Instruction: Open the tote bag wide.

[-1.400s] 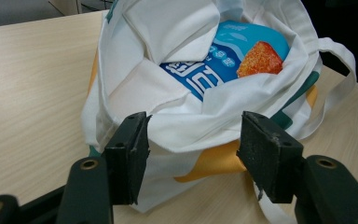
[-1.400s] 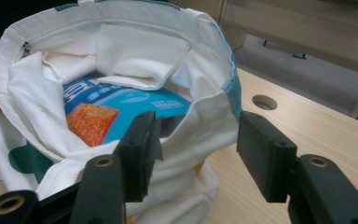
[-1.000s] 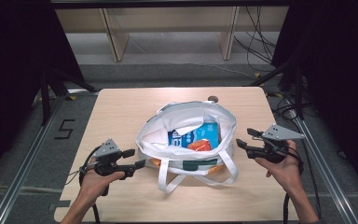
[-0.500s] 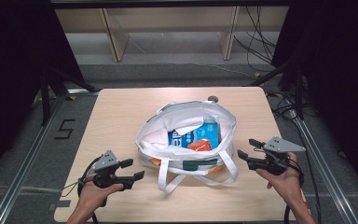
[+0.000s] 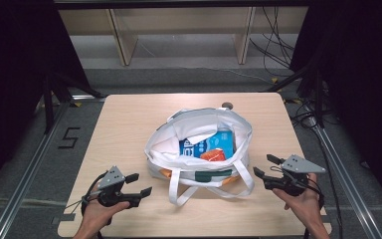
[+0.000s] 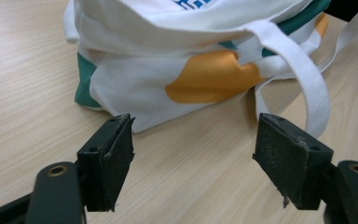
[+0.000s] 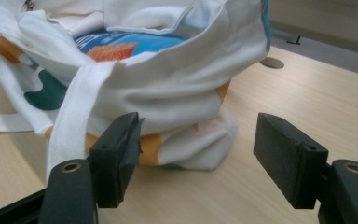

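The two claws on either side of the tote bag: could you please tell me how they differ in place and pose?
The left claw lies lower in the high view, off the tote bag's front corner; the right claw lies farther up, beside the bag's side. The left claw's jaws face the bag's orange patch and a handle strap; the right claw looks at the rim and the blue packet inside. Both are open, empty, apart from the bag, their jaws having just been opening.

Black left hand-held gripper (image 5: 138, 185), black right hand-held gripper (image 5: 264, 168), grey three-cornered top plates, thick rectangular jaw pads, brass-ringed screw holes, trailing black cables
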`<state>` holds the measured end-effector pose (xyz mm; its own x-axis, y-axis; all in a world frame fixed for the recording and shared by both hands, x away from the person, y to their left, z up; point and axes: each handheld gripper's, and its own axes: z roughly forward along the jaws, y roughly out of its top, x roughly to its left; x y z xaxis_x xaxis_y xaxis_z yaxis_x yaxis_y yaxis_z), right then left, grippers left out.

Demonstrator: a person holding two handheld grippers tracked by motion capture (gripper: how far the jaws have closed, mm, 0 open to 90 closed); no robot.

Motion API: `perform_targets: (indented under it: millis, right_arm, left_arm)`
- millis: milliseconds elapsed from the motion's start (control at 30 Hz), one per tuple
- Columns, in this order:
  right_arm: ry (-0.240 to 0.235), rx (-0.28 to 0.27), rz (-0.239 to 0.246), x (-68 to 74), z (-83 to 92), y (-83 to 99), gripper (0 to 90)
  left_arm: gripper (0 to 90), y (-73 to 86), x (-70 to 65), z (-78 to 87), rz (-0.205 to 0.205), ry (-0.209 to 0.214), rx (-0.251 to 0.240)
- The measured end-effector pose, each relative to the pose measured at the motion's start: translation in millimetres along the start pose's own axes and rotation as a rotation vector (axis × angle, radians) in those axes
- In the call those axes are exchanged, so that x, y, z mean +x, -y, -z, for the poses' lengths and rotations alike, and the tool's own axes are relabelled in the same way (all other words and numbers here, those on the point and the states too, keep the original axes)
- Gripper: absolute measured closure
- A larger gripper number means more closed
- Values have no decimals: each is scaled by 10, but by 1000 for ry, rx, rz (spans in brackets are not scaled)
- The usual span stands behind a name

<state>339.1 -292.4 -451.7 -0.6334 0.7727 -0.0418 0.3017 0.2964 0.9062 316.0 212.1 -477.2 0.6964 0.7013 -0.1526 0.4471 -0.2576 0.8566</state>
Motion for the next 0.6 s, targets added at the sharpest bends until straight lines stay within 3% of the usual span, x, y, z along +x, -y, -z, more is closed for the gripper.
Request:
perform_targets:
  millis: [33, 167, 200, 267, 333, 367, 400, 500, 600]
  right_arm:
    - [0, 22, -33, 39, 19, 22, 324]
    - [3, 14, -11, 47, 55, 90, 315]
    - [3, 35, -36, 67, 76, 108, 308]
    - [11, 45, -11, 57, 78, 134, 303]
    - [16, 68, -36, 78, 89, 181, 300]
    - [12, 75, -28, 68, 97, 227, 289]
    - [12, 94, -49, 89, 114, 250, 277]
    - [1, 90, -34, 80, 133, 292, 274]
    - [6, 103, -60, 143, 200, 350, 271]
  left_arm:
    - [272, 23, -5, 2, 5, -8, 8]
    - [261, 107, -23, -11, 4, -23, 8]
    - [255, 128, -27, -23, 3, -23, 5]
    - [252, 162, -45, -35, 5, -33, 7]
    - [253, 184, -72, -44, -5, -41, 6]
    - [253, 190, -67, -40, -39, -43, 17]
    - [252, 215, -96, -62, -24, -43, 13]
    - [244, 232, -110, -67, -21, -44, 27]
    - [240, 255, -140, -56, -20, -52, 23]
